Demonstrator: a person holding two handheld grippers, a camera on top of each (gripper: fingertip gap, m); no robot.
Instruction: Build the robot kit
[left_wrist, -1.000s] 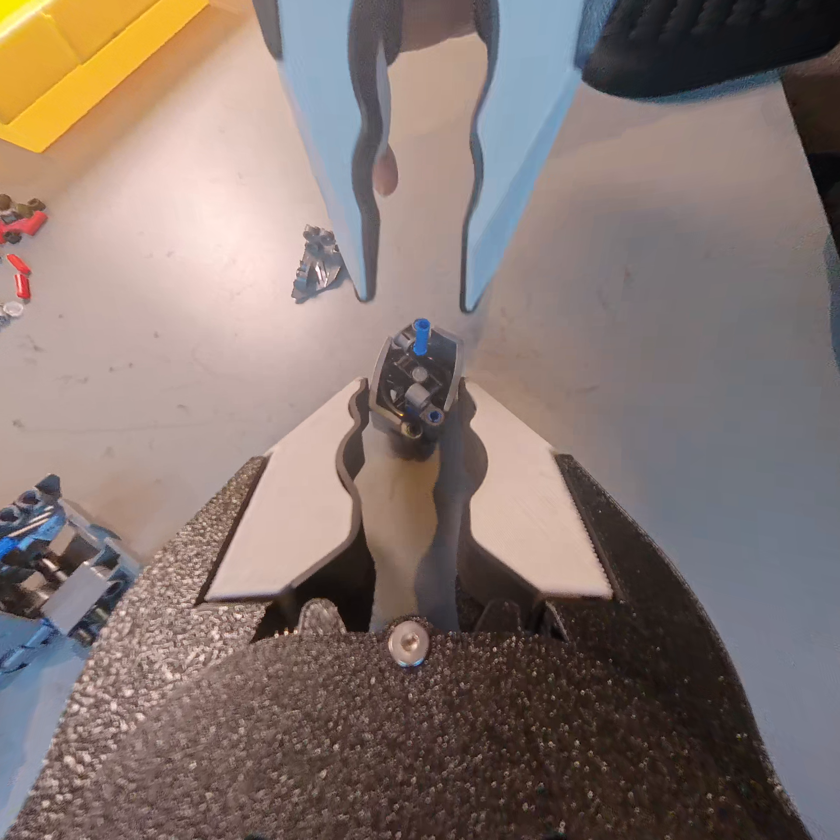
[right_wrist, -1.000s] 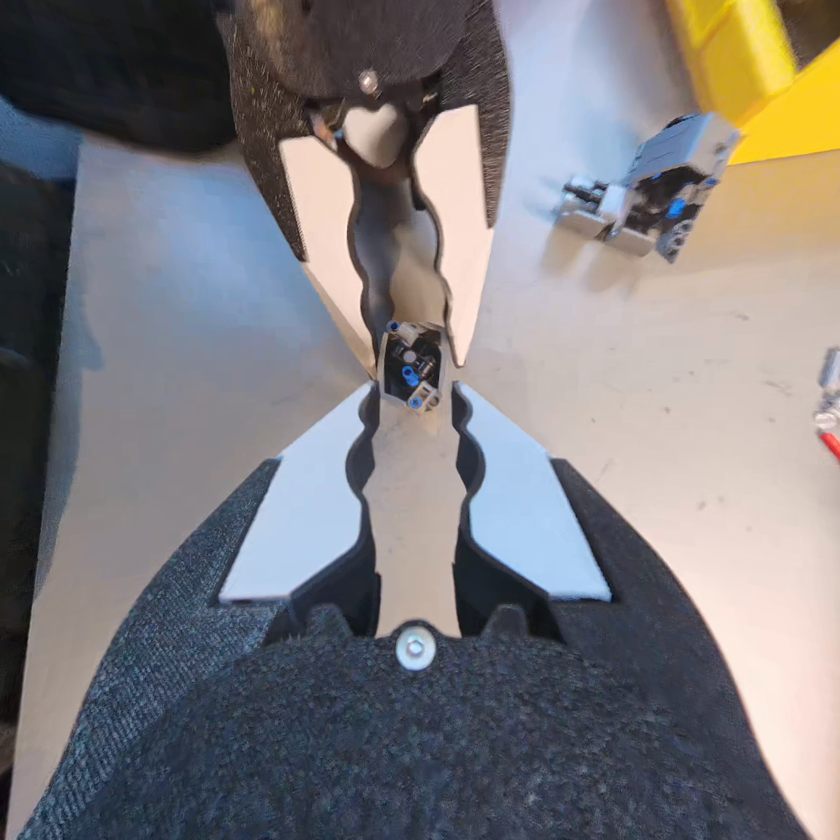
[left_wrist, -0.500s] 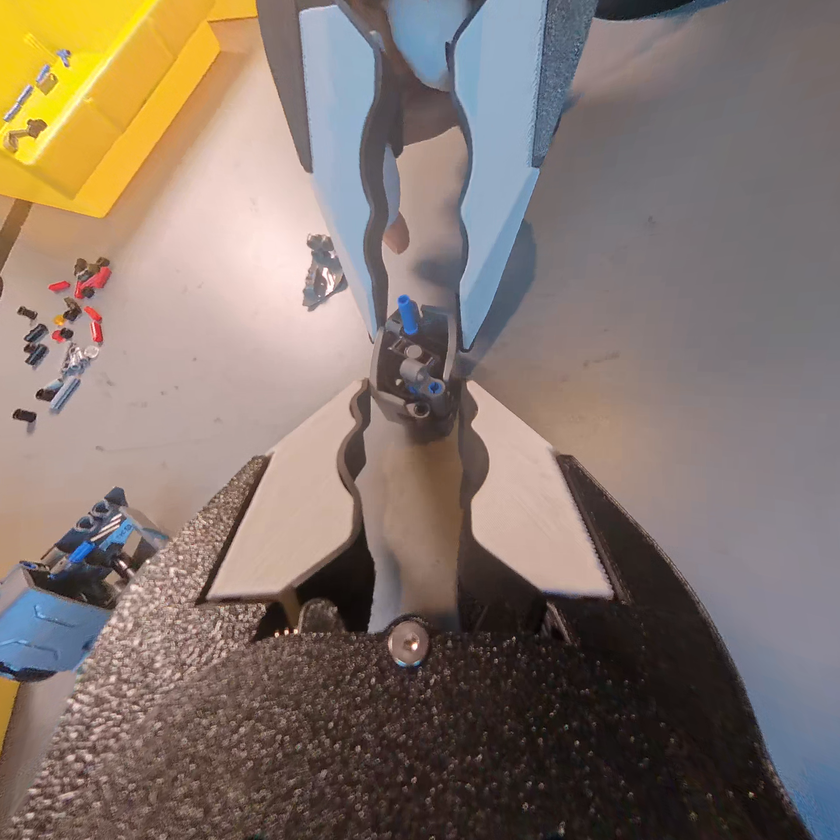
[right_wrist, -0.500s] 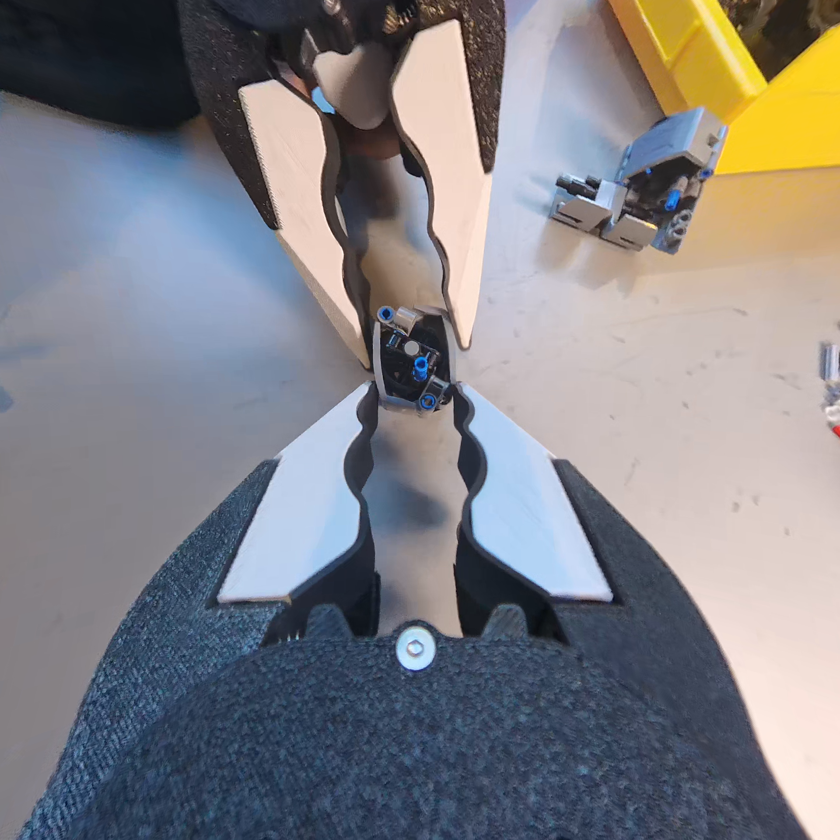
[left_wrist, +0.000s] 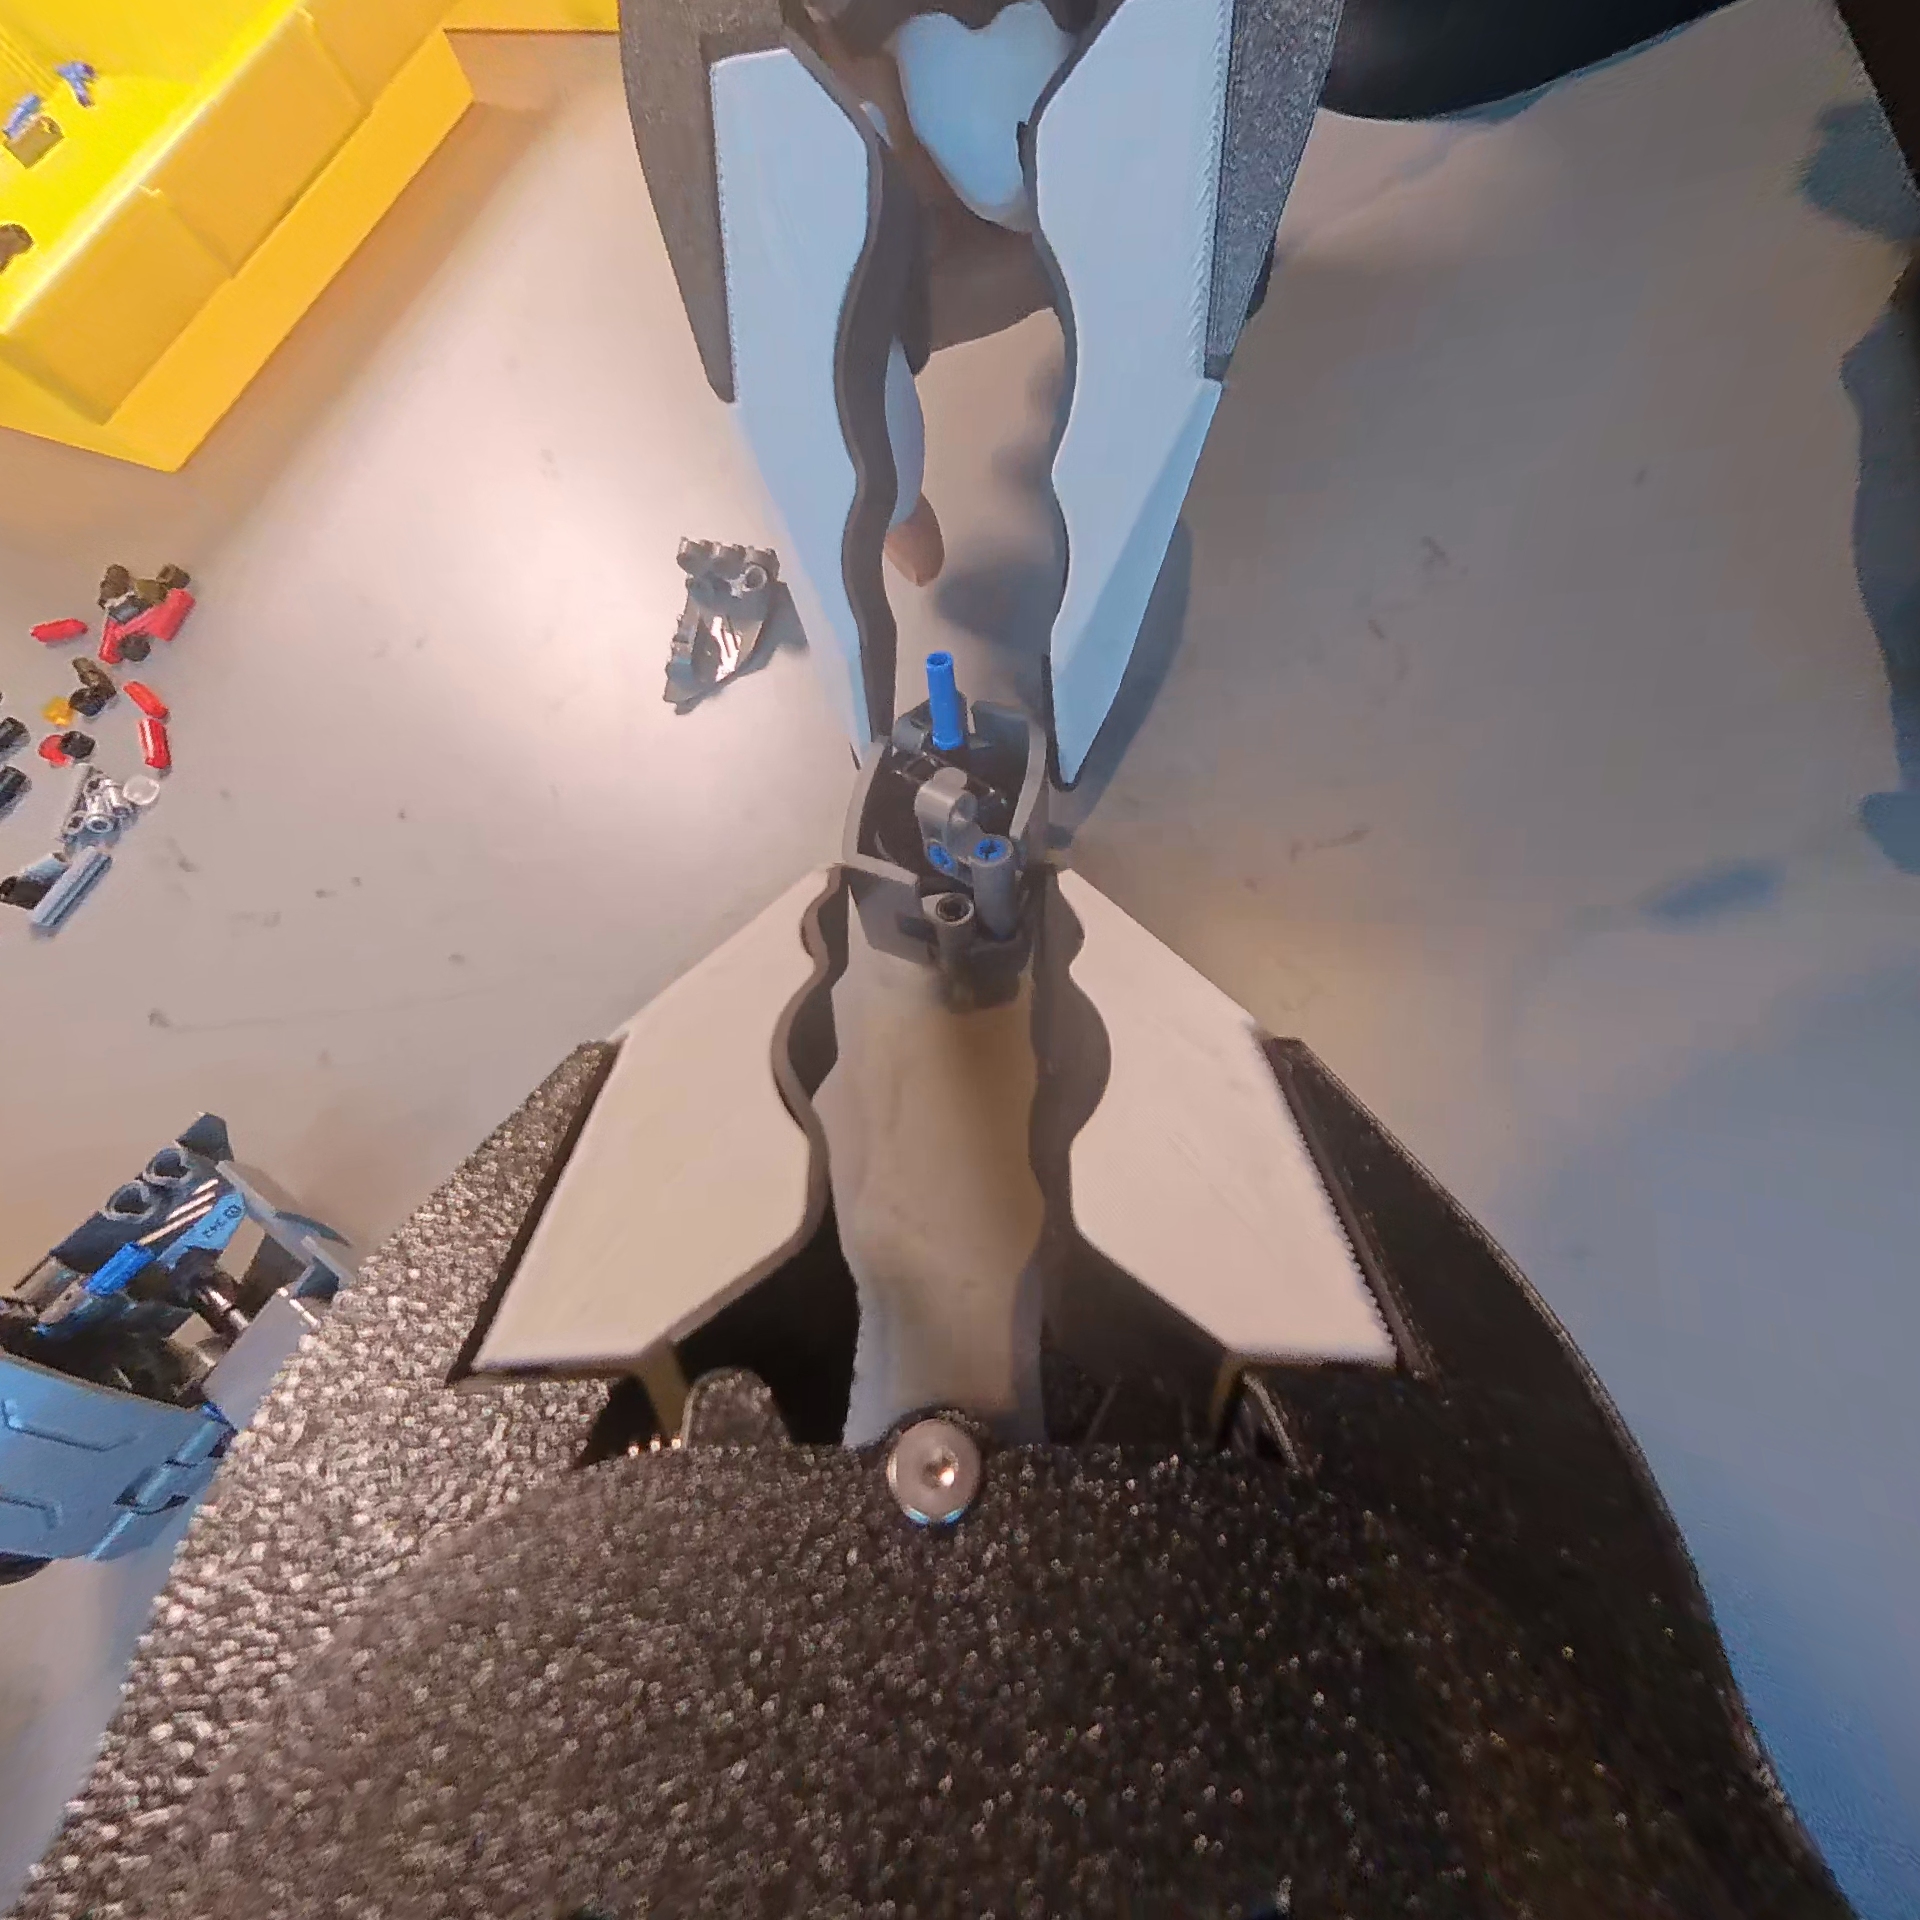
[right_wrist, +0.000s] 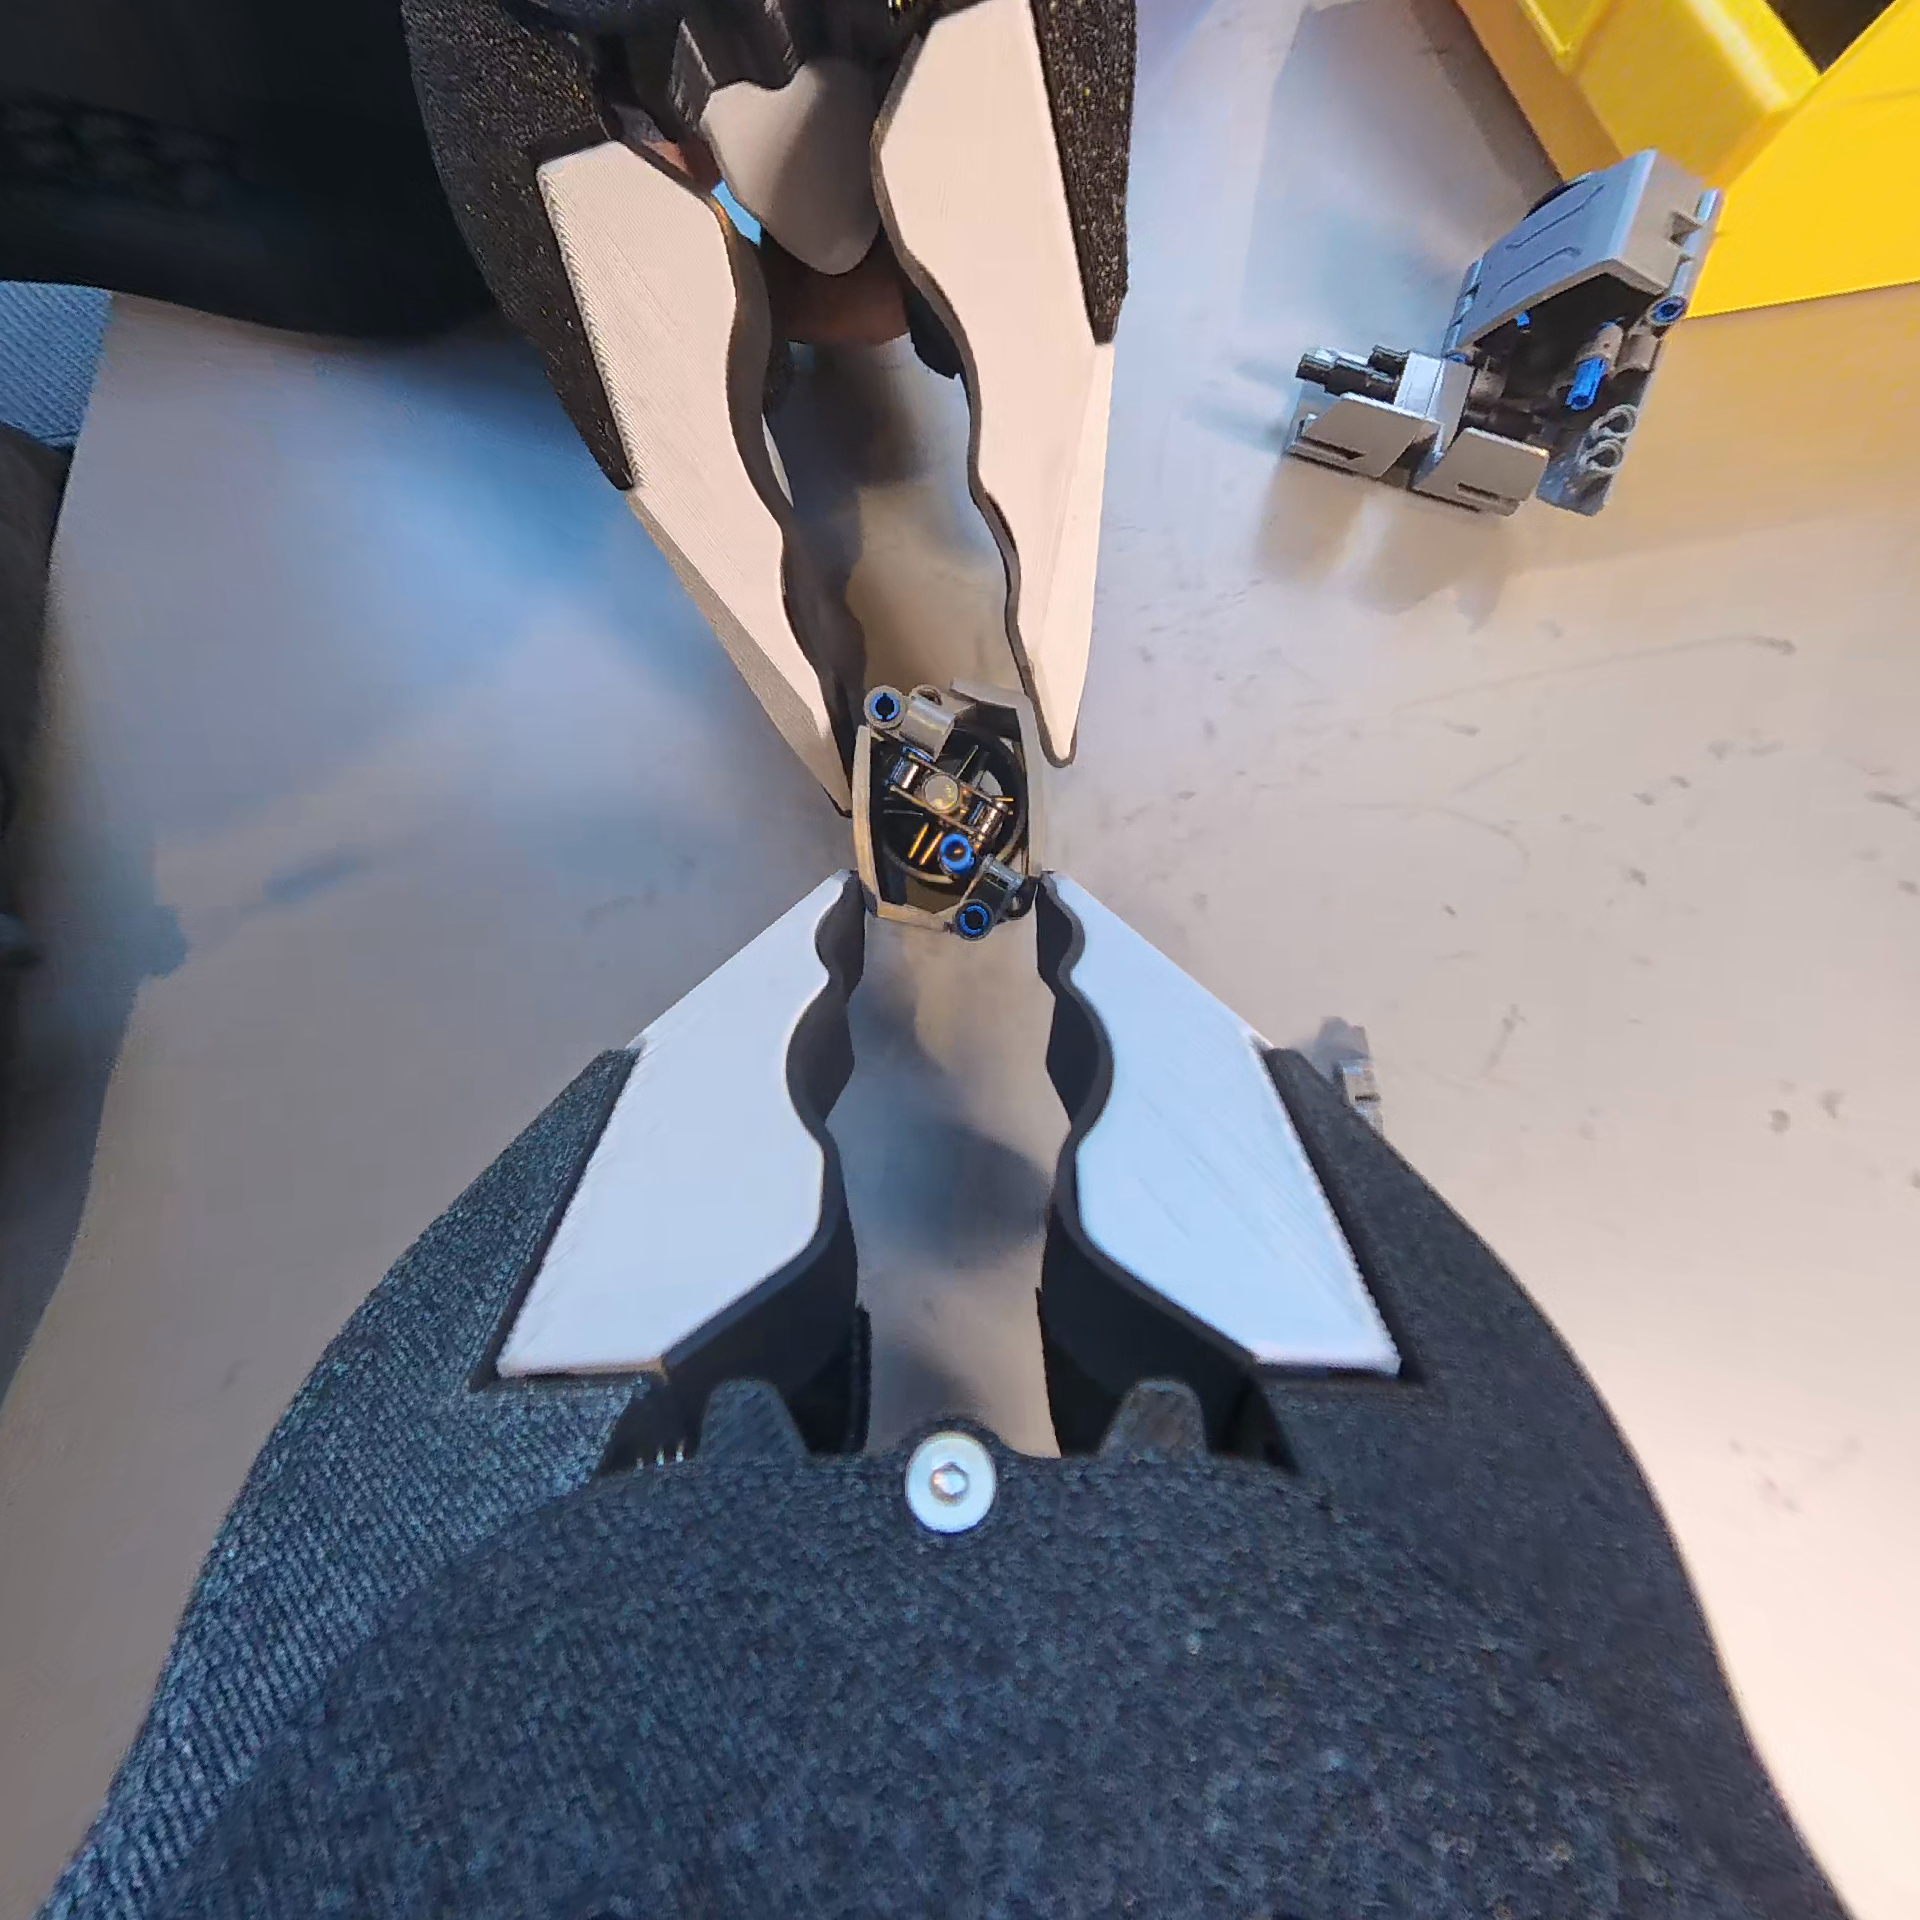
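Your right gripper (right_wrist: 945, 894) has closed in since a second ago. Its tips now flank the far end of the small grey-and-black brick assembly (left_wrist: 940, 831), though I cannot tell whether they grip it. Your left gripper (left_wrist: 940, 894) clamps the assembly above the middle of the table (left_wrist: 1455, 727).

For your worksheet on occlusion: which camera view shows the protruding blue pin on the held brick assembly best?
The left wrist view: the blue pin stands clear atop the brick assembly. The right wrist view shows the assembly's other face, only short blue pin ends.
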